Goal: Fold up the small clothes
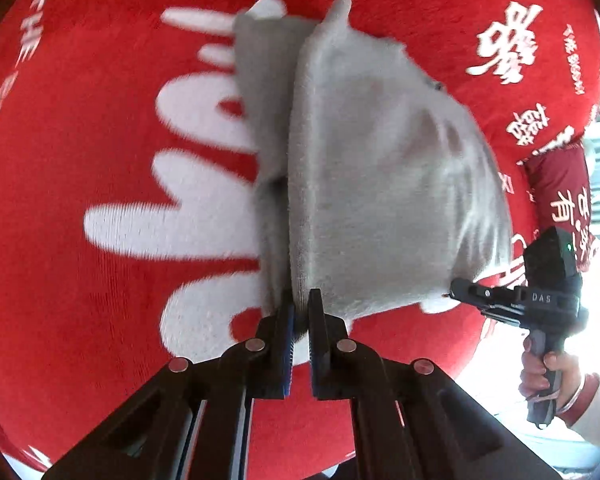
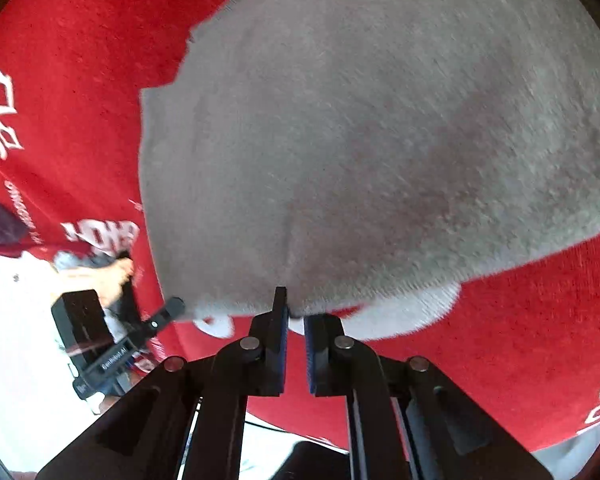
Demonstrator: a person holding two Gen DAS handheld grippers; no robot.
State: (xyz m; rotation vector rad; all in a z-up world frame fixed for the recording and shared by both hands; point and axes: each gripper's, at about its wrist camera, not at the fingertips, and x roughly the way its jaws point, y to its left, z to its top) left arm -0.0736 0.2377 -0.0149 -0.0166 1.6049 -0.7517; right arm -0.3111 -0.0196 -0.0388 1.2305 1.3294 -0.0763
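A small grey fleece garment lies on a red cloth with white lettering; one layer is folded over another along a ridge. My left gripper is shut on the garment's near edge, with fabric pinched between its pads. In the left wrist view my right gripper bites the garment's near right corner. The right wrist view shows the grey garment filling most of the frame. My right gripper is shut on its near hem. There my left gripper holds the left corner.
The red cloth spreads under everything, with white characters at its sides. A person's hand in a white sleeve grips the right tool's handle. Beyond the cloth's edge lies a bright white area. A dark red printed piece lies at the right.
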